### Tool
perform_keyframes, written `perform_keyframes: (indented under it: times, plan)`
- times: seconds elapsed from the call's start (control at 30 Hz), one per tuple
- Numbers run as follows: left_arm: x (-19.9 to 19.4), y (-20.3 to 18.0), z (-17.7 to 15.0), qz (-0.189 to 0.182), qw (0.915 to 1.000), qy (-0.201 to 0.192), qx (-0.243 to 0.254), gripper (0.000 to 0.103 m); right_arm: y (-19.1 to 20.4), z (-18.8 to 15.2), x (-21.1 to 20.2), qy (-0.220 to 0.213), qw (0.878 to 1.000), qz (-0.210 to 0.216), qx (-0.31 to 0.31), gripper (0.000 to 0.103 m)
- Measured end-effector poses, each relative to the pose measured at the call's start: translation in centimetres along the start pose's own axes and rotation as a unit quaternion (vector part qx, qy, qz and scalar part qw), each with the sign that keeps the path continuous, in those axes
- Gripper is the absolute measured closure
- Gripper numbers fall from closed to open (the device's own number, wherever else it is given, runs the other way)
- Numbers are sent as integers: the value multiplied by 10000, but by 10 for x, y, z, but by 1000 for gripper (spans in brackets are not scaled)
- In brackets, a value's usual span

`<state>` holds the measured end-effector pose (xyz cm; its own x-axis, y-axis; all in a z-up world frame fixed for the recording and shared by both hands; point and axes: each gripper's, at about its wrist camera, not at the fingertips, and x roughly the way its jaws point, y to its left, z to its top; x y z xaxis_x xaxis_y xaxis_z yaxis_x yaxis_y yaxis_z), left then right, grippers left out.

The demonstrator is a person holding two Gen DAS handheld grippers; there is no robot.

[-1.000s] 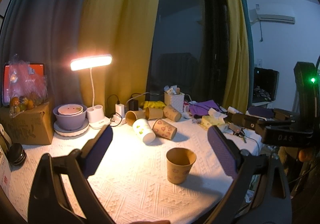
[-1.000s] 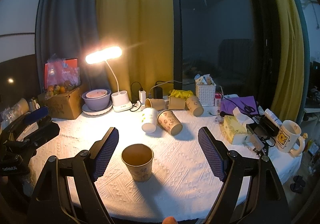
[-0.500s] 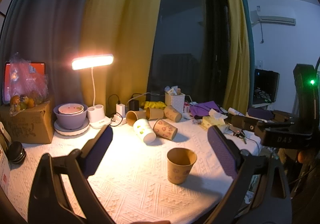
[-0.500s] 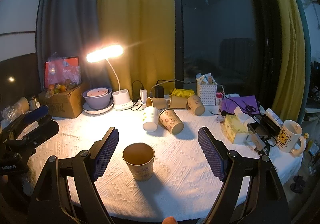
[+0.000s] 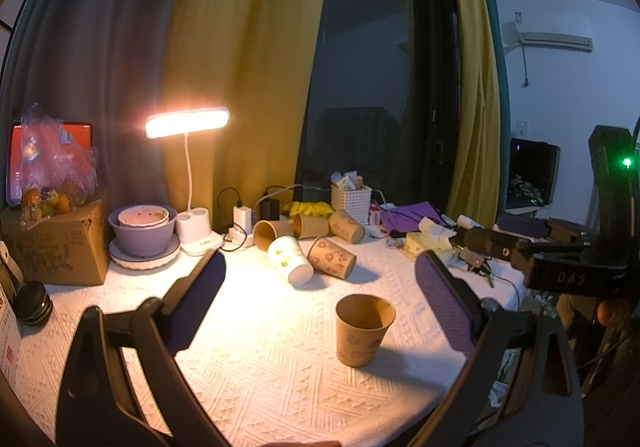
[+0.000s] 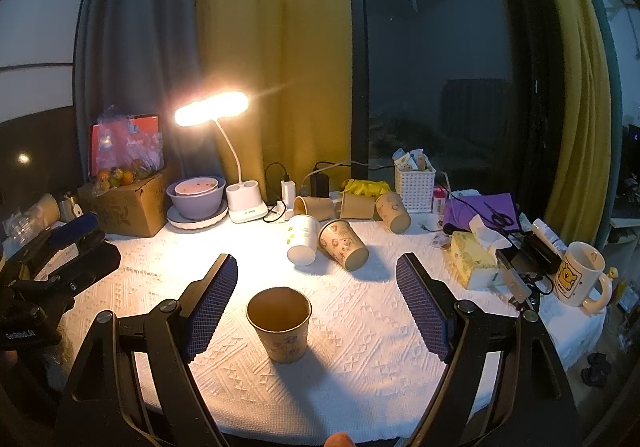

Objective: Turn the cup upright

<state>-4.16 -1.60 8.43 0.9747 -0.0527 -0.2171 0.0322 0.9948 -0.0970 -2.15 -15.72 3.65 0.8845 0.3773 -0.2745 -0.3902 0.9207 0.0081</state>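
Observation:
A brown paper cup stands upright on the white tablecloth near the front edge. My left gripper is open and empty, held back from the cup. My right gripper is open and empty, with the cup between and just beyond its fingers, not touched. Further back, a white cup and a patterned brown cup lie on their sides. Three more brown cups lie behind them.
A lit desk lamp, stacked purple bowls and a cardboard box stand at the back left. A white basket, tissue box, mug and cables crowd the right side.
Both views have shifted only slightly. The cups have not moved and both grippers stay open.

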Motion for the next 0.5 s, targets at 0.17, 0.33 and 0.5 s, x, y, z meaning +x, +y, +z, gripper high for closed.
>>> perform_keyframes:
  times: [0.17, 0.33, 0.5]
  plan:
    - [0, 0, 0, 1, 10000, 2, 3, 7, -1, 2, 1, 7, 10000, 8, -5, 19]
    - [0, 0, -1, 1, 10000, 1, -6, 7, -1, 2, 1, 5, 10000, 3, -2, 19]
    - [0, 0, -1, 2, 10000, -11, -8, 7, 0, 2, 1, 13, 10000, 5, -1, 19]
